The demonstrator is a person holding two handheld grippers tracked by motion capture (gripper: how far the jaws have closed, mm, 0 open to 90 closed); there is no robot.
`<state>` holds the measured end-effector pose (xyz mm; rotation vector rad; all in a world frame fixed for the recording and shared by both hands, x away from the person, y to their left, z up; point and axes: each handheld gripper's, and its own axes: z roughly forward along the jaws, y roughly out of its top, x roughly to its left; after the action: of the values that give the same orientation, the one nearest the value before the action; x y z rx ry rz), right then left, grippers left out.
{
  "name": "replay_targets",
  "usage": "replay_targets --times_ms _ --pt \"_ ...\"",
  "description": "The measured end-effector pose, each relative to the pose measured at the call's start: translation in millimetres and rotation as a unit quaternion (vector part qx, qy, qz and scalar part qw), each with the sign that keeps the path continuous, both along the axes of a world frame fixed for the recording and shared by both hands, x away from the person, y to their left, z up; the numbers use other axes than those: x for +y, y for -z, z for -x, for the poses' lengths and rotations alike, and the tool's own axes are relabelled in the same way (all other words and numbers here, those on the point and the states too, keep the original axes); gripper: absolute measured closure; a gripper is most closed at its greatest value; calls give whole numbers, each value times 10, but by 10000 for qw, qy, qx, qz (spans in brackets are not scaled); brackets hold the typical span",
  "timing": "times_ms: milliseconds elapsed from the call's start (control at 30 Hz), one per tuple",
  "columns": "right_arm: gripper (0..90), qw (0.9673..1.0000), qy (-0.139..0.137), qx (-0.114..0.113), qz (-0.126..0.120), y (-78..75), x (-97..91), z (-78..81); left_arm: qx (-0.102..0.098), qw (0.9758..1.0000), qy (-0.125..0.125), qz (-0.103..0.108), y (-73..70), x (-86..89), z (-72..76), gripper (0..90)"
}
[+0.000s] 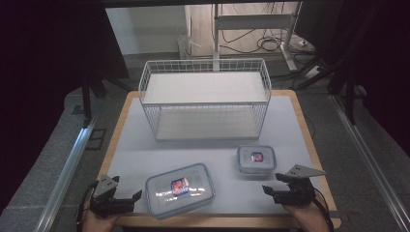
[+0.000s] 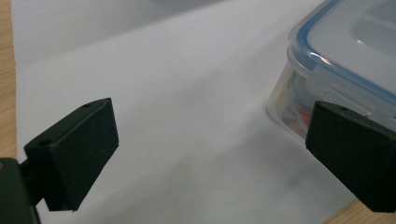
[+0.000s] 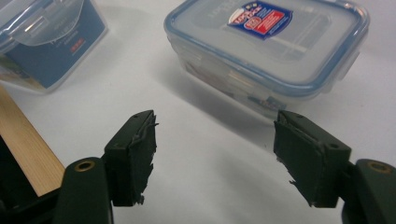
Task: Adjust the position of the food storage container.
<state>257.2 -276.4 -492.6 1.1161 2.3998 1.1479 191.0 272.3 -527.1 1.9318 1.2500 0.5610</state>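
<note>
Nothing looks stored yet: both shelves of the wire rack (image 1: 205, 99) at the far side of the table (image 1: 290, 121) stand bare, and the two lidded boxes sit on the near part of the mat. The large box (image 1: 180, 189) lies near left, the small box (image 1: 256, 160) near right. By my reading the lifting has not begun. The right claw (image 1: 270, 191) sits just short of the small box (image 3: 268, 51), jaws partly open, holding nothing. The left claw (image 1: 136, 197) rests beside the large box (image 2: 345, 60), jaws wide apart and empty.
</note>
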Motion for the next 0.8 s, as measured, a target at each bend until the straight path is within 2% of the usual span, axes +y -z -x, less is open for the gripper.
replay_targets --times_ms 100,167,233,267,300,333,367,433,467,500,533,600,700,733,767,800 --pt "331 10000 20 -27 9 -29 27 1 9 10000 -17 -65 2 -12 -2 24" --pt "383 10000 -18 -25 -35 -67 72 -1 16 10000 -32 -48 3 -21 -7 24" --pt "462 9999 -112 4 -105 -98 118 -10 15 10000 -38 -19 4 -24 -10 22" --pt "536 9996 -199 59 -212 -129 160 -28 14 10000 -39 -36 1 -26 -7 22" --pt "536 9996 -199 59 -212 -129 160 -28 14 10000 -39 -36 1 -26 -7 22" --pt "575 9994 -228 71 -253 -141 174 -36 5 10000 -42 -18 2 -26 -7 22" --pt "642 9991 -318 59 -279 -165 211 -60 8 10000 -53 7 3 -25 -9 23" --pt "673 9990 -354 22 -264 -175 230 -73 15 10000 -56 19 5 -25 -11 24" --pt "750 9987 -445 53 -253 -190 273 -107 39 10000 -74 40 8 -25 -16 25" --pt "750 9987 -445 53 -253 -190 273 -107 39 10000 -74 40 8 -25 -16 25" --pt "828 9986 -491 45 -183 -200 329 -150 48 9999 -94 43 9 -23 -19 25" --pt "887 9983 -573 19 -100 -206 390 -208 60 9999 -111 57 12 -19 -21 26" --pt "897 9982 -597 8 -1 -210 457 -278 87 9999 -121 81 17 -11 -25 24" --pt "898 9983 -585 -42 29 -209 535 -372 89 9998 -126 114 21 -8 -26 23" --pt "898 9983 -585 -42 29 -209 535 -372 89 9998 -126 114 21 -8 -26 23" --pt "898 9982 -606 -41 -5 -213 597 -446 99 9998 -118 100 22 -7 -25 23"
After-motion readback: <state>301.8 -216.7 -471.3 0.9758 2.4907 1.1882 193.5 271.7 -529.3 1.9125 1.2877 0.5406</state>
